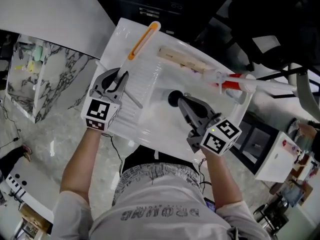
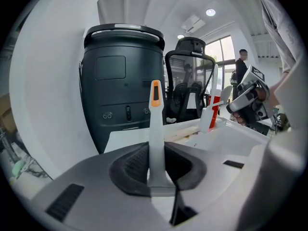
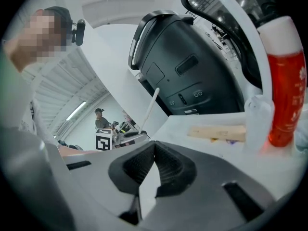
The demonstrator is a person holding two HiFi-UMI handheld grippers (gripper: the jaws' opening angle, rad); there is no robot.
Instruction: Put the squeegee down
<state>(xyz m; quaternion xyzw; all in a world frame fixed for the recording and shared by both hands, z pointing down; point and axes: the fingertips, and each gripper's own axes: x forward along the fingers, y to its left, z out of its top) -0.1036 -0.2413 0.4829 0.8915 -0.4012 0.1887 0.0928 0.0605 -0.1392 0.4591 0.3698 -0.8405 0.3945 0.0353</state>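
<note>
Squeegee (image 1: 142,40) is clamped by its white handle in the left hand-held gripper (image 1: 120,79), over the left part of the white counter (image 1: 150,126). Its orange-tipped end points away toward the far edge. The left gripper view shows the pads pressing the handle (image 2: 155,124) from both sides. The right hand-held gripper (image 1: 179,98) has its jaws together on nothing and hangs over the middle of the counter. The main risk, I judge, is letting go while the squeegee is not yet resting flat. Its long handle could then tip or skid toward the counter's left edge, which is near. A swing to the right could knock the wooden block (image 1: 182,59) lying at the far side. The only container is a red bottle (image 1: 231,83) with a white top, lying at the far right. How full it is I cannot tell.
</note>
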